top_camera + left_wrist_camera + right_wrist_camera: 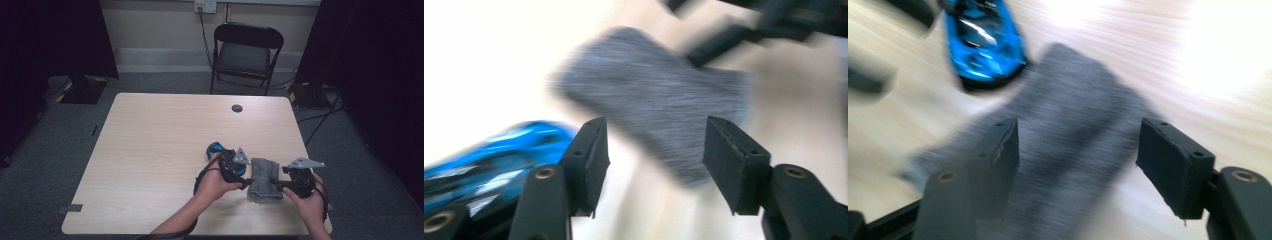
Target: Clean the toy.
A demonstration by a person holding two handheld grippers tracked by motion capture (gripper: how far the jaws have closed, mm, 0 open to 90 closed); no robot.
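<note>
Right tool (1075,165) jaws apart over grey cloth (1063,125), blue toy car (983,42) beyond, chair (247,50) in high view

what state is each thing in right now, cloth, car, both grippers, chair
cloth: folded, flat on the table, held by neither gripper
toy car: on its wheels on the table, next to the cloth
left gripper: jaws open, nothing gripped
right gripper: jaws open over the cloth
chair: unfolded, empty, beyond the table
</note>
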